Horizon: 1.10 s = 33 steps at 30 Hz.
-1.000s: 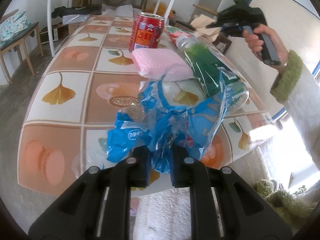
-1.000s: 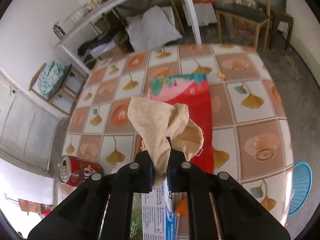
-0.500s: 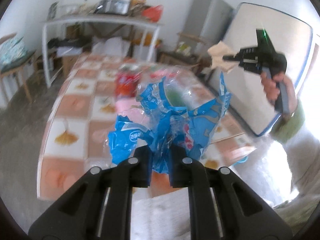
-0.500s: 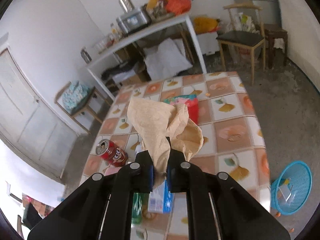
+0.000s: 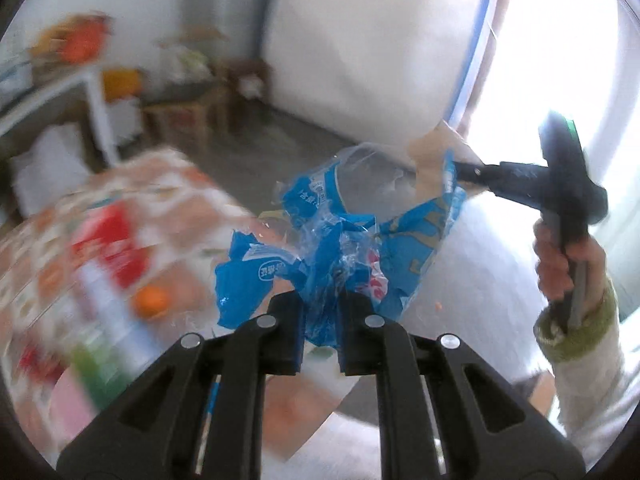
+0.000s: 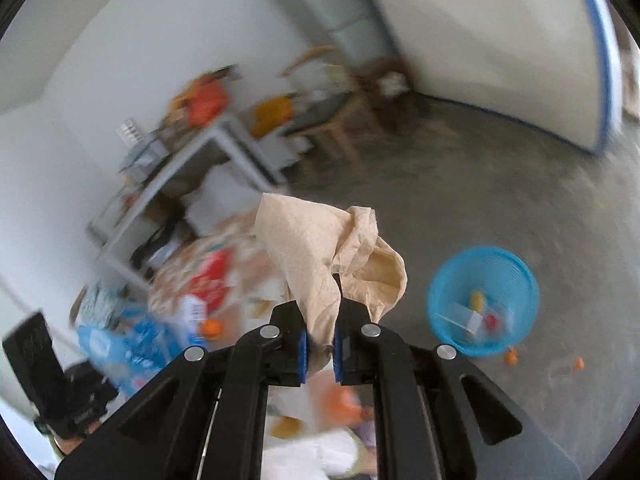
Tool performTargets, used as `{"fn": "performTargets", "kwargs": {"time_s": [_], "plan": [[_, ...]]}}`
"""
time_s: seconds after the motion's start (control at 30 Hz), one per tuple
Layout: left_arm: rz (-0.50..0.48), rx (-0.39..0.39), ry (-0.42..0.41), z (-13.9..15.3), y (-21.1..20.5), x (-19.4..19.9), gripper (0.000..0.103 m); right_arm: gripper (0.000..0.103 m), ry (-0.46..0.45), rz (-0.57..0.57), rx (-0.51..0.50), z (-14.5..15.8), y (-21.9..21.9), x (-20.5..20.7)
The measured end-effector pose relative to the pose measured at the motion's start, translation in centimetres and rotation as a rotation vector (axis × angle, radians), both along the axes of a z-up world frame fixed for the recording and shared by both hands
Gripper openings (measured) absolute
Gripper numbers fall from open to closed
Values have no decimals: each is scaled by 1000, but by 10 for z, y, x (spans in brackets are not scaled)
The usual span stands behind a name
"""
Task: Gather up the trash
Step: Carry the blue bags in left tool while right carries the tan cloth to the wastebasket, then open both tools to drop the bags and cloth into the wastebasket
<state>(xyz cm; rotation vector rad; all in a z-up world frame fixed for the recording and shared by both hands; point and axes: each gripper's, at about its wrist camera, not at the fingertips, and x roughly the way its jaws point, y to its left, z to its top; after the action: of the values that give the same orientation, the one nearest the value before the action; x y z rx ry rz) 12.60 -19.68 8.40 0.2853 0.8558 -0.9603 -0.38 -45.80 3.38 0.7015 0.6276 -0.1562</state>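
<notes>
My left gripper (image 5: 320, 332) is shut on a crumpled blue and clear plastic wrapper (image 5: 332, 248), held in the air beside the table. My right gripper (image 6: 320, 346) is shut on a crumpled beige paper napkin (image 6: 328, 256), also held in the air. The right gripper with its napkin shows in the left wrist view (image 5: 452, 170) just beyond the wrapper. The wrapper shows at the lower left of the right wrist view (image 6: 132, 344). A blue mesh trash basket (image 6: 440, 304) stands on the floor to the right of the napkin and holds several scraps.
The tiled table (image 5: 168, 196) lies to the left, blurred, with a red packet (image 5: 108, 240), a small orange (image 5: 150, 300) and a green bottle (image 5: 96, 372) on it. A white panel (image 5: 360, 48) leans on the far wall. Orange bits (image 6: 510, 357) lie on the floor by the basket.
Both grippers have swung right, away from the table, carrying wrapper and napkin. The view now turns toward the floor, and the blue basket has come closer in the right wrist view.
</notes>
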Motion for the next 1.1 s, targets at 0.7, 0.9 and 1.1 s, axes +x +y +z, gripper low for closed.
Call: {"fn": "performTargets", "kwargs": {"time_s": [0.7, 0.9, 1.1], "plan": [[-54, 573, 429, -330, -362, 122, 11, 10, 319, -318, 357, -275, -165, 37], [-37, 584, 423, -367, -382, 132, 39, 11, 381, -298, 375, -325, -181, 80], [40, 518, 494, -354, -379, 133, 65, 17, 524, -278, 331, -376, -191, 115]]}}
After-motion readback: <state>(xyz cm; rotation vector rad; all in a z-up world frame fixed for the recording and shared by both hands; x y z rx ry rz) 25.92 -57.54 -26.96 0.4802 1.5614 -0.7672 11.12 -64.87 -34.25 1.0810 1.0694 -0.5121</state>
